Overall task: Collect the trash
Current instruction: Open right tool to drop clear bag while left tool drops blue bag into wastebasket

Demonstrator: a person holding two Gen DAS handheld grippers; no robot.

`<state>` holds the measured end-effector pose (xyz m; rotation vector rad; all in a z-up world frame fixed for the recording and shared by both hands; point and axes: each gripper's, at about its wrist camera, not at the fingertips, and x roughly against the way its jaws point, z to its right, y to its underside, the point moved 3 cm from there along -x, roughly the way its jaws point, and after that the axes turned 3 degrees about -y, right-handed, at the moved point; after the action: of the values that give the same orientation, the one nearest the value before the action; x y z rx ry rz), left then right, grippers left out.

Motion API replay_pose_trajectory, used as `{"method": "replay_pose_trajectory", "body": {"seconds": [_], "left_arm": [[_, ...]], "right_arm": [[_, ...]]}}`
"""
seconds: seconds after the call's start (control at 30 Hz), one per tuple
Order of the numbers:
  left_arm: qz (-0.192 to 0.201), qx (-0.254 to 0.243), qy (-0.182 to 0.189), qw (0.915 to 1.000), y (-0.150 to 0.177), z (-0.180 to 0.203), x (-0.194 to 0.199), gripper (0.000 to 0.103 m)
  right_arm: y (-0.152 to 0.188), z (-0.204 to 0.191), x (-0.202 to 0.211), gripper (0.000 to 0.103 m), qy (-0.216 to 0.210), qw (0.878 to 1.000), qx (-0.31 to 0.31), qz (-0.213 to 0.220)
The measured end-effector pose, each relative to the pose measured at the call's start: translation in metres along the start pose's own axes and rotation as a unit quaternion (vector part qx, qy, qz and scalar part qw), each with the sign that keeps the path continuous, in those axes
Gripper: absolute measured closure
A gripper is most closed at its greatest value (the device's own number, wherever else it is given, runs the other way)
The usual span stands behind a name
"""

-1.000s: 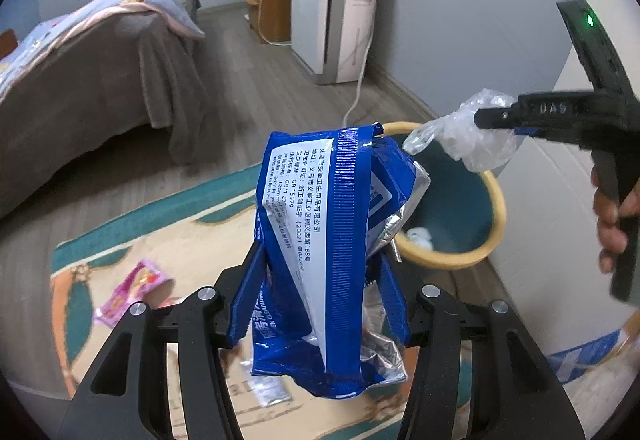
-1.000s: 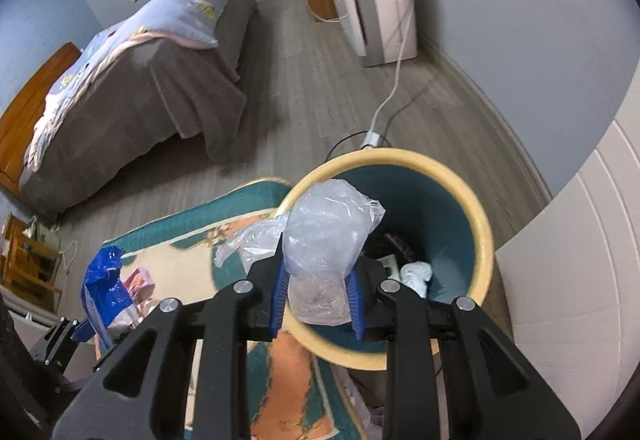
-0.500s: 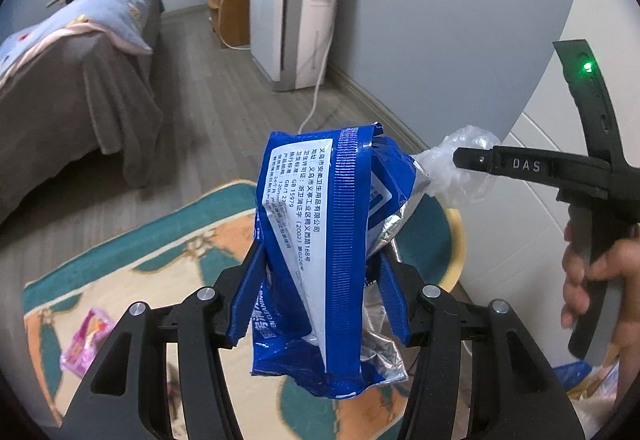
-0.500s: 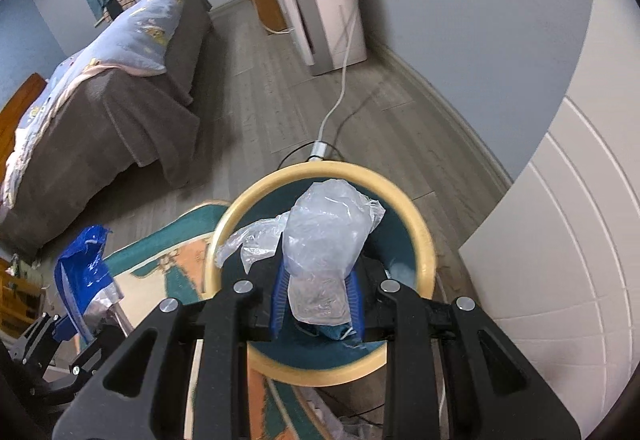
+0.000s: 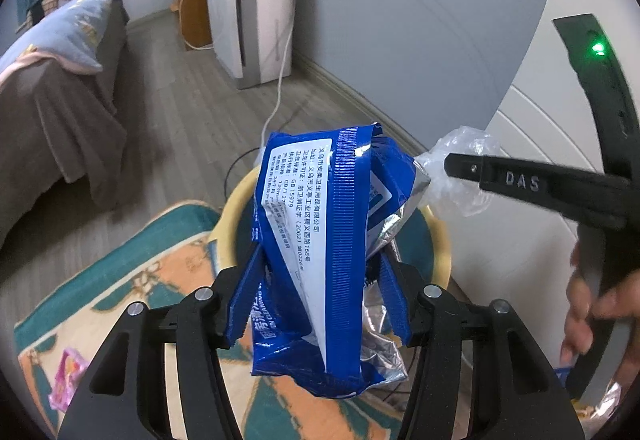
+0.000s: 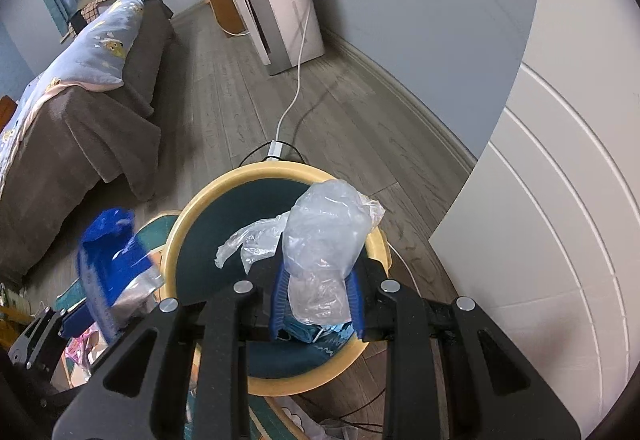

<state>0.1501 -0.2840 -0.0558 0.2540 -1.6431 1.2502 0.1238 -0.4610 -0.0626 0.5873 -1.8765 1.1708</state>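
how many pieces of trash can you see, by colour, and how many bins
blue trash: 1, the blue wrapper in the left tool
clear trash: 1, the clear plastic bag in the right tool
pink trash: 1, the pink wrapper on the rug
bins: 1, the yellow-rimmed bin
total: 3 pieces of trash, 1 bin

The round bin (image 6: 276, 380), mouth open at lower centre of the right wrist view, is crowded by a clear plastic bag (image 6: 324, 240) above its right rim and a blue wrapper (image 6: 108, 256) at its left. A white panel (image 6: 560, 220) walls the right; bare floor (image 6: 224, 99) stretches beyond.
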Motion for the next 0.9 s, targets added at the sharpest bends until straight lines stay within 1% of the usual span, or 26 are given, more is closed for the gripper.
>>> {"method": "replay_pose_trajectory", "body": {"seconds": [0.13,0.2,0.23,0.27,0.33,0.4,0.47,0.53,0.57,0.6,0.63,0.77,0.9], "left_arm": [[0.000,-0.001,-0.014,0.9999,-0.007,-0.004,-0.011,0.046],[0.003,0.010,-0.017,0.9998,-0.009,-0.007,-0.013,0.042],[0.005,0.018,-0.016,0.9997,-0.010,-0.008,-0.013,0.035],[0.009,0.024,-0.017,0.9995,-0.011,-0.011,-0.012,0.027],[0.019,0.029,-0.025,0.9991,-0.012,-0.018,-0.010,0.022],[0.019,0.035,-0.027,0.9989,-0.012,-0.025,-0.008,0.021],[0.022,0.050,-0.029,0.9981,-0.006,-0.035,-0.004,0.014],[0.024,0.059,-0.041,0.9971,-0.001,-0.044,0.000,0.010],[0.023,0.060,-0.049,0.9968,0.003,-0.048,0.001,0.010],[0.022,0.060,-0.054,0.9965,0.005,-0.051,0.003,0.010],[0.021,0.060,-0.061,0.9961,0.008,-0.055,0.004,0.009],[0.023,0.061,-0.084,0.9944,0.016,-0.070,0.017,0.009],[0.035,0.056,-0.103,0.9925,0.028,-0.085,0.048,0.008]], "right_arm": [[-0.002,-0.005,0.000,0.078,-0.004,1.000,0.003,0.005],[-0.002,-0.011,-0.001,0.075,-0.014,1.000,0.008,0.005],[-0.003,-0.014,-0.001,0.066,-0.022,1.000,0.011,0.005],[-0.003,-0.017,-0.001,0.053,-0.024,1.000,0.014,0.005],[-0.003,-0.022,0.001,0.043,-0.020,0.999,0.024,0.012],[-0.004,-0.024,0.000,0.041,-0.020,0.999,0.025,0.012],[-0.003,-0.025,-0.003,0.029,-0.027,0.999,0.022,0.005],[-0.003,-0.029,-0.002,0.021,-0.028,0.999,0.026,0.005],[-0.002,-0.031,-0.002,0.016,-0.026,0.999,0.030,0.006],[-0.002,-0.033,-0.001,0.013,-0.024,0.999,0.034,0.007],[-0.003,-0.036,0.001,0.006,-0.024,0.999,0.036,0.009],[-0.004,-0.044,0.007,0.006,-0.024,0.999,0.045,0.013],[-0.003,-0.056,0.018,0.006,-0.022,0.998,0.055,0.020]]}}
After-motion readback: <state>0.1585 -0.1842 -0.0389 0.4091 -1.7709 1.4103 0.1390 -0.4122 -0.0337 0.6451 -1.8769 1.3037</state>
